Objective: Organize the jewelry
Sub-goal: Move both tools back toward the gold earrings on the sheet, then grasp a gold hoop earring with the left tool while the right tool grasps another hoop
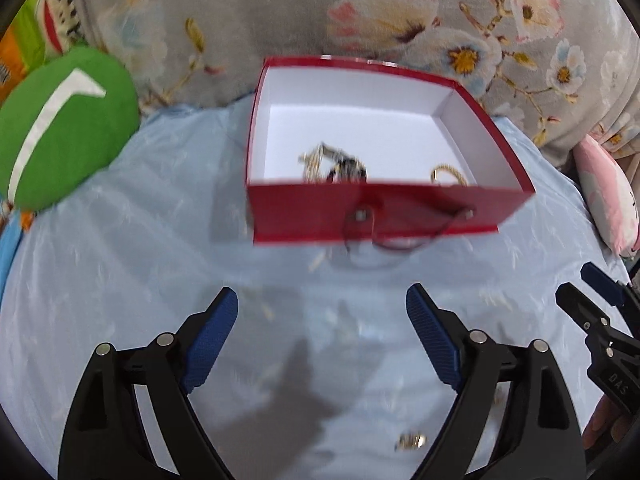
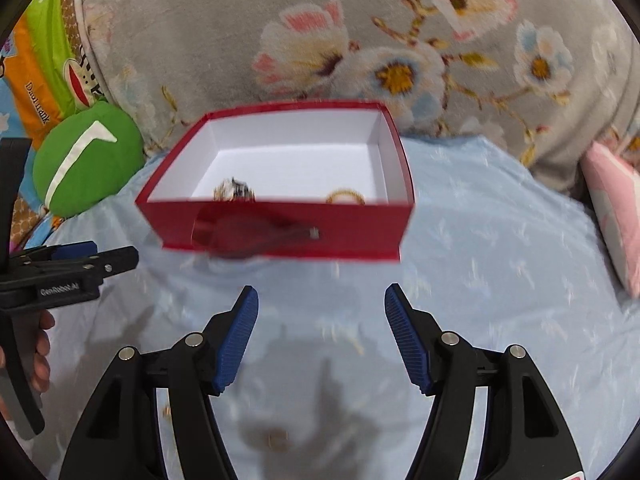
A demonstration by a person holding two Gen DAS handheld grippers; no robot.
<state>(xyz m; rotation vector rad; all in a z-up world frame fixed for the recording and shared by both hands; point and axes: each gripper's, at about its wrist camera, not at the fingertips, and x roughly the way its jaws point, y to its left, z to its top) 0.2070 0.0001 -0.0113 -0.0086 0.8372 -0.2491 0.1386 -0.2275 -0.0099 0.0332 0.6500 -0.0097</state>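
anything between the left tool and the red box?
Only bare blue sheet, in the left wrist view. The left tool stands open and empty, short of the red box. A small metal piece lies nearer the camera, not in that stretch.

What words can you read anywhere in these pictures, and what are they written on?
"GenRobot.AI": on the black body of the left gripper, seen from the right wrist.
"DAS": on the black body of the right gripper, seen from the left wrist.
Dark letters on the orange part of the colourful cloth: too blurred and tilted to read surely.
The red box has no words.
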